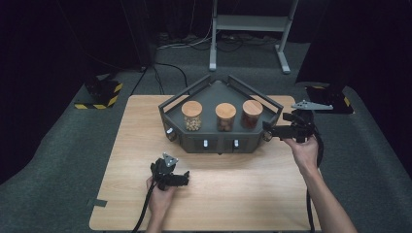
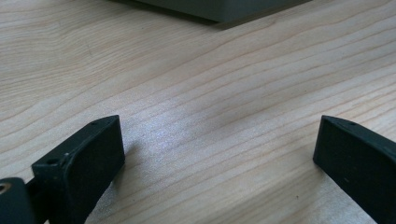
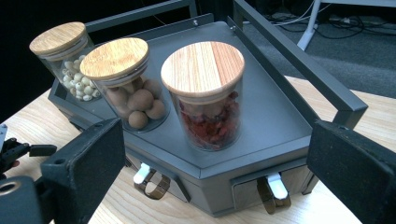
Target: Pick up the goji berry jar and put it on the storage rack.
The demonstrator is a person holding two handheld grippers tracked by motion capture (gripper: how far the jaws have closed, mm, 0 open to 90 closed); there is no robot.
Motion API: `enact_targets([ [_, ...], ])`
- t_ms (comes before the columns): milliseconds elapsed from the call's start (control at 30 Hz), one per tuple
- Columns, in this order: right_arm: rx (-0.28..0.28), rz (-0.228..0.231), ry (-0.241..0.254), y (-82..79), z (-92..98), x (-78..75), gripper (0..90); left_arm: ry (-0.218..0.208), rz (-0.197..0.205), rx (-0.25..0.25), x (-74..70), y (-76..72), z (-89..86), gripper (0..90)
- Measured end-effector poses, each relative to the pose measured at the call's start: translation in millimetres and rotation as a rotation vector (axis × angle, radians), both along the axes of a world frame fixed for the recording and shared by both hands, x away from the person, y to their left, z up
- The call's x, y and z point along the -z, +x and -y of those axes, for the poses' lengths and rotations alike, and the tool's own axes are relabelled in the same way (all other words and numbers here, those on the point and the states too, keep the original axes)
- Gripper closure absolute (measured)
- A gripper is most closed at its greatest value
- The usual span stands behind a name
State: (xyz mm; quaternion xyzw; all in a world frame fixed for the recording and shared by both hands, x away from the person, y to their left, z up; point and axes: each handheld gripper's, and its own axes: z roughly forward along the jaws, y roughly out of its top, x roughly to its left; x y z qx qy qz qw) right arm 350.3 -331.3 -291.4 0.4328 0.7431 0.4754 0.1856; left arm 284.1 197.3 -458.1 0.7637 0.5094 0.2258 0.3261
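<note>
The jar of red dried fruit [image 3: 207, 95] stands upright on the dark grey metal tray [image 3: 273, 116], the rightmost of three glass jars with round wooden lids, near the tray's right front corner. In the high view this jar [image 1: 252, 113] sits just beside the right claw [image 1: 268, 130], which hangs level at the tray's right end and points toward it. The right claw's jaws stand wide apart, with nothing between them; in the right gripper view they frame the jar without touching it.

Next to it in the row is the jar of brown round nuts [image 3: 128, 81], and beyond that the jar of pale seeds [image 3: 67, 56]; the three stand close together without visibly touching. The tray [image 1: 214, 97] has raised rails at its back edges and small latches on its front wall, and it rests at the far middle of the wooden worktop [image 1: 233, 194].

The left claw [image 1: 186, 178] lies low over the worktop's near left part, well apart from the tray. Its jaws are also wide open, with bare wood [image 2: 210, 116] between them.
</note>
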Motion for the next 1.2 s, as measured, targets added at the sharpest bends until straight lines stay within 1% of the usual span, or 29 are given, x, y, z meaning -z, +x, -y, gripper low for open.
enact_targets([
  [300,0.003,0.003,-0.008,-5.9,3.8,3.1,4.4,0.0,0.0,0.0,0.0,0.0,0.0,2.0],
  [567,0.0,0.006,-0.025,-12.3,6.7,8.5,4.5,0.0,0.0,0.0,0.0,0.0,0.0,2.0],
  [733,0.0,0.01,-0.016,-16.0,9.4,12.3,4.6,0.0,0.0,0.0,0.0,0.0,0.0,2.0],
  [967,0.001,0.019,-0.029,-21.8,9.6,15.9,4.8,0.0,0.0,0.0,0.0,0.0,0.0,2.0],
  [1200,0.011,0.021,-0.025,-26.1,13.6,21.1,4.9,0.0,0.0,0.0,0.0,0.0,0.0,2.0],
])
